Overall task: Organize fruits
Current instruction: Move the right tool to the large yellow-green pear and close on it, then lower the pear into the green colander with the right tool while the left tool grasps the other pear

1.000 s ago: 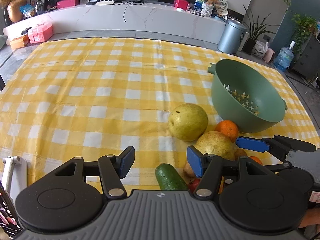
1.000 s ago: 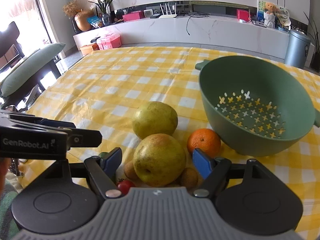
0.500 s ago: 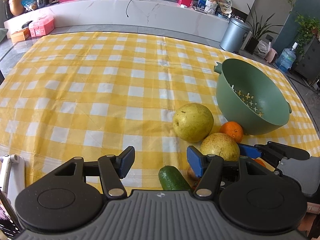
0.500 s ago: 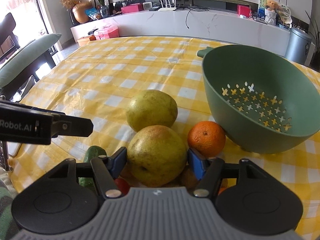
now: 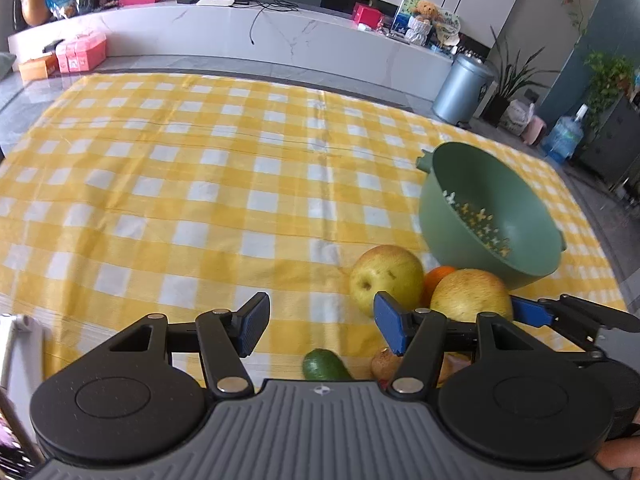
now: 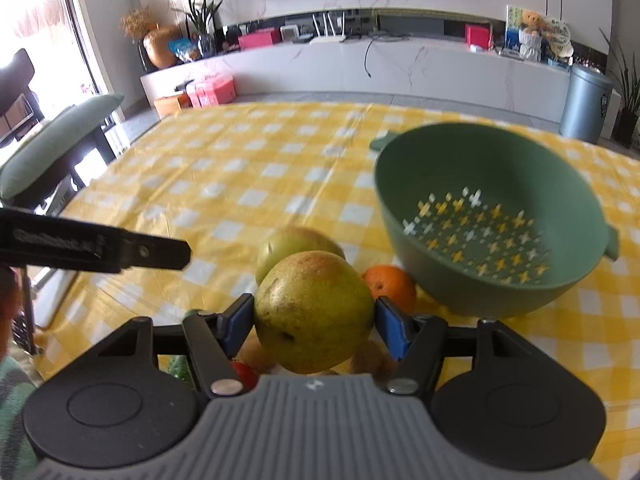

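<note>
Since a second ago your right gripper [image 6: 314, 316] has clenched its fingers on the near pear [image 6: 314, 312], now just clear of the surface [image 6: 248, 168]; round skin may slip short of the colander [image 6: 492, 184], left gripper [image 5: 320, 320] released.

A yellow-green pear [image 6: 314, 312], blushed red on top, is held between blue pads above the other fruit. A second pear [image 5: 386, 278] and an orange [image 6: 390, 286] lie on the yellow checked cloth just beside a green colander [image 6: 492, 216], which is tilted and empty. A cucumber [image 5: 326, 366], brown kiwis [image 6: 372, 356] and a small red fruit [image 6: 244, 374] are seen nearer, partly hidden.
</note>
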`<move>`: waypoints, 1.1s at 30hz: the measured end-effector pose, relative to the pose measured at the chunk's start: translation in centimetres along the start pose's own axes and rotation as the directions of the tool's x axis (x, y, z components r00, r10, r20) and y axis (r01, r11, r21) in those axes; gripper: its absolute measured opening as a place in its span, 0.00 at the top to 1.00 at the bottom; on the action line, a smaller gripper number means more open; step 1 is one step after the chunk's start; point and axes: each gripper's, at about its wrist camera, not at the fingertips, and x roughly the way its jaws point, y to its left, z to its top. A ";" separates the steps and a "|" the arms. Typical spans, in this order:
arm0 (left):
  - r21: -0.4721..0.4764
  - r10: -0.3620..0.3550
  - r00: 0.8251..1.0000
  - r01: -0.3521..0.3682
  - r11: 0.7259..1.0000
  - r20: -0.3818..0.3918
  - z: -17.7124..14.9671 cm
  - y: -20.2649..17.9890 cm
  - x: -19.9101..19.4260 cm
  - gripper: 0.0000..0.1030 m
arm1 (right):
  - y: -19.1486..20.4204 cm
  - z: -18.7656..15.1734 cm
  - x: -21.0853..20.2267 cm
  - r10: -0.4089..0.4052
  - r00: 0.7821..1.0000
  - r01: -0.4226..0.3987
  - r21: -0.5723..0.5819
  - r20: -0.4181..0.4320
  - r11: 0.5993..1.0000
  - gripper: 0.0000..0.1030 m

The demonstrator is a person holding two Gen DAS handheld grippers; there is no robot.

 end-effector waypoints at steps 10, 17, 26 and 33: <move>0.042 -0.029 1.000 0.030 0.999 -0.010 -0.2 -0.9 1.1 0.27 | -2.7 3.0 -6.0 0.008 0.989 -0.013 0.033 0.151 0.999 0.39; 0.028 -0.042 0.998 0.044 0.999 -0.047 -0.2 -1.3 3.5 0.25 | -6.8 6.3 -5.5 -0.067 0.983 0.058 0.057 0.170 0.997 0.39; 0.049 -0.036 0.998 0.038 0.998 -0.048 0.6 -3.1 5.8 0.20 | -11.6 7.1 2.1 -0.087 0.994 0.096 0.148 -0.065 0.984 0.39; 0.070 -0.012 0.998 0.016 0.997 -0.055 1.0 -3.8 7.0 0.19 | -11.0 6.3 6.1 -0.179 0.967 0.185 0.019 -0.179 0.983 0.39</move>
